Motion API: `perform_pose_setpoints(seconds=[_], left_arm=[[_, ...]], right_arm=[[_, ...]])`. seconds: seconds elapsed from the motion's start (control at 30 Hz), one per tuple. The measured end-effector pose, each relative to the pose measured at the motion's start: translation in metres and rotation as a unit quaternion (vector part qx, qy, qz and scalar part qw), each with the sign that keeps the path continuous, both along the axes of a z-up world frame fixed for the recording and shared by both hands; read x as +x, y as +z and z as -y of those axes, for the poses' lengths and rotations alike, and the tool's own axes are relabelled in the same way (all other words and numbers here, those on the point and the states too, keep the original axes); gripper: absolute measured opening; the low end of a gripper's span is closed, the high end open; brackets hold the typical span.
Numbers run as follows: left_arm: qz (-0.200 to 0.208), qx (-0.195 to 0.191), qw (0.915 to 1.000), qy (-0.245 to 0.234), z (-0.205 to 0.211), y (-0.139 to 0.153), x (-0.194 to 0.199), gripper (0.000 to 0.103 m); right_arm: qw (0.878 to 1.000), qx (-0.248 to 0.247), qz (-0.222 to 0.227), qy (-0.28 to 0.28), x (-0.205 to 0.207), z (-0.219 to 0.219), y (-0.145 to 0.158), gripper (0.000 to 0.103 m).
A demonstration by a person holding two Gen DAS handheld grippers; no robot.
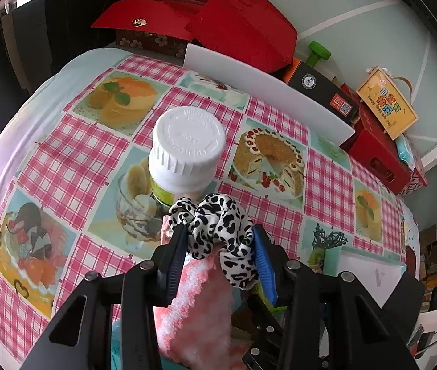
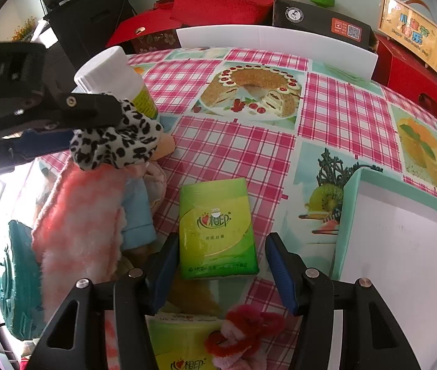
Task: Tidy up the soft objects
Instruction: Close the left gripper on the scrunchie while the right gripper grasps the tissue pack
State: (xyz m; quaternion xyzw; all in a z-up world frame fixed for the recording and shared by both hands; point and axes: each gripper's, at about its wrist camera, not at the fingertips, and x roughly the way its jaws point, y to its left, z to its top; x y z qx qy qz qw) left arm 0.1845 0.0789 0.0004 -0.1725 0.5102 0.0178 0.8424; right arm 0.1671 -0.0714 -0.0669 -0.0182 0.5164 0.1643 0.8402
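The left gripper (image 1: pixel 218 240) has its jaws clamped on a leopard-print scrunchie (image 1: pixel 218 231), holding it just above a fluffy pink-and-white sock (image 1: pixel 193 302) that lies at the near edge of the worktop (image 1: pixel 64 160). Directly behind the scrunchie stands a white-capped pill bottle (image 1: pixel 184 154), upright on the pink checked tablecloth. In the right wrist view, the right gripper (image 2: pixel 218 268) hovers with jaws wide apart and nothing between them, above a green tissue pack (image 2: pixel 215 228) lying flat. A second green tissue pack (image 2: pixel 181 342) and a red-and-pink fuzzy item (image 2: pixel 246 330) sit beneath that gripper. A teal-edged white box (image 2: pixel 403 246) stands to its right.
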Motion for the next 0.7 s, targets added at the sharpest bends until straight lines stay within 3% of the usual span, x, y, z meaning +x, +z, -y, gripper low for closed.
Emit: perform_pose_setpoints(seconds=[0.2, 0.7], left_arm=[[0.013, -0.005, 0.9999, 0.003, -0.004, 0.009, -0.004, 0.044], [0.046, -0.003, 0.9989, 0.003, -0.002, 0.028, -0.011, 0.044]], right_arm=[[1.000, 0.001, 0.002, -0.001, -0.001, -0.001, 0.002, 0.051], [1.000, 0.019, 0.022, -0.010, -0.004, 0.004, 0.017, 0.050]])
